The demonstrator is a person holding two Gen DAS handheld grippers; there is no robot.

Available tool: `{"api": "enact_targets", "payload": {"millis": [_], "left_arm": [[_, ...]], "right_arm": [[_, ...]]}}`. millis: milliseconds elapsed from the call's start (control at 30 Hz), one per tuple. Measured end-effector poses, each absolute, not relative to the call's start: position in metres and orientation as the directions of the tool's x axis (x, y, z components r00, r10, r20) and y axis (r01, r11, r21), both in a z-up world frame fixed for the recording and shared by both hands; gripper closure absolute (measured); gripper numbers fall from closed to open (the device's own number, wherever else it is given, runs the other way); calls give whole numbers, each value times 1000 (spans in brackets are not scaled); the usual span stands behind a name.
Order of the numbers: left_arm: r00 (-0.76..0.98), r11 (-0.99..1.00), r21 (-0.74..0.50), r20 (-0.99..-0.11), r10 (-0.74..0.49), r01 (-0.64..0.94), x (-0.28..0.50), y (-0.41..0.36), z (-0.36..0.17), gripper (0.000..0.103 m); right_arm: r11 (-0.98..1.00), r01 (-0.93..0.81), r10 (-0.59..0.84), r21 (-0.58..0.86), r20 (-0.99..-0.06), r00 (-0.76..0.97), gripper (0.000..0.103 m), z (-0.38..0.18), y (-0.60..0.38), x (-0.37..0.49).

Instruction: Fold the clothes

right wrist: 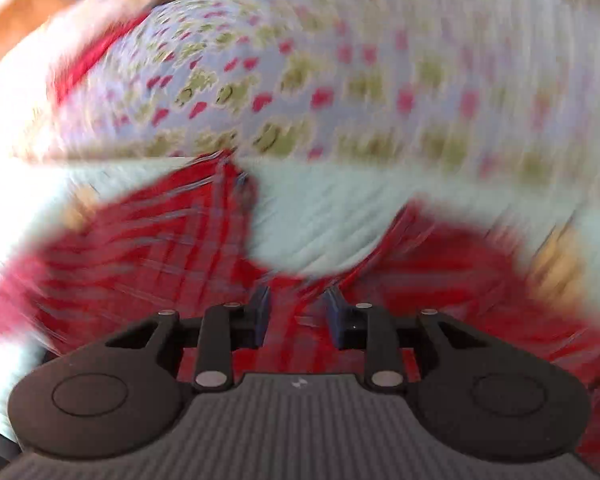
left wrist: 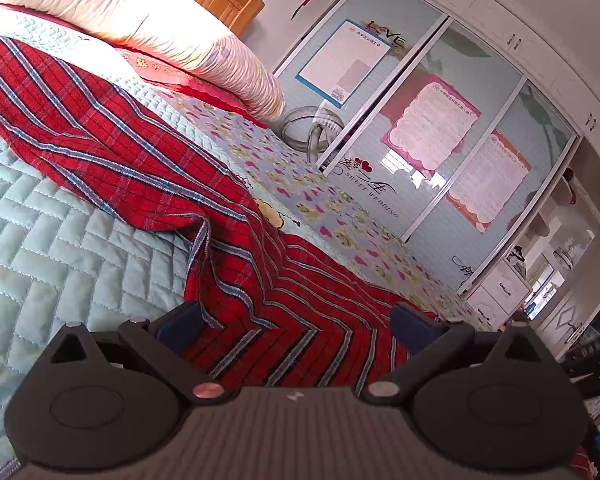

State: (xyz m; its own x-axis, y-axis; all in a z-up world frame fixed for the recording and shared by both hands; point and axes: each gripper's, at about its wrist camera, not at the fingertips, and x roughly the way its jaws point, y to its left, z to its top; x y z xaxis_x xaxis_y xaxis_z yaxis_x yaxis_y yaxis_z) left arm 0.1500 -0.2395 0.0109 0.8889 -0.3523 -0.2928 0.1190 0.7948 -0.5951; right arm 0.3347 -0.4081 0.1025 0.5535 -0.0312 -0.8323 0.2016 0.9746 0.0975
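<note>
**Red plaid garment spread on bed, both grippers over it**

Garment [left wrist: 112,140]: red plaid fabric w/ blue-white stripes, lying rumpled across a pale green quilted bedspread [left wrist: 40,240]. It runs diagonally in left wrist view, w/ a fold ridge mid-way and a striped hem edge turned up. A floral sheet [left wrist: 300,184] w/ pink hearts lies beside it; a crinkled pink-white pillow [left wrist: 160,28] sits at the head of the bed.

Left gripper [left wrist: 296,324]: jaws wide apart, red cloth below and between the blue pads, not pinched.

Right gripper [right wrist: 298,314]: view heavily blurred. Jaws narrow but parted, red fabric seen between the blue pads; can't tell if pads press on it.

Containers: wardrobe [left wrist: 440,120] w/ sliding glass doors, posters stuck on them; the white drawers [left wrist: 500,288] beside it are shut, contents not visible.
</note>
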Motion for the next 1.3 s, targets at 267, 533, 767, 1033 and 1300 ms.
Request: {"api": "enact_targets", "payload": {"millis": [267,533,767,1033,1300], "left_arm": [[889,791,-600,-291,-354,118,151,-238,11,0],[889,793,-597,-293,-353,118,152,-238,11,0],[889,794,-597,-294,-350,116,152,-237,11,0],[888,792,-600,-295,-353,116,153,-237,9,0],[888,786,-607,-292,-357,117,153,-236,9,0]], "right_arm": [[766,608,-168,208,-848,502,54,71,-494,302],[652,663,-116,368,-815,567,68,39,-514,300],[876,420,-133,236,-719,682,103,65,-483,285],[933,-359,208,9,-828,520,74,103,-352,207],[995,29,-94,-97,-777,622,61,93,-397,290]]}}
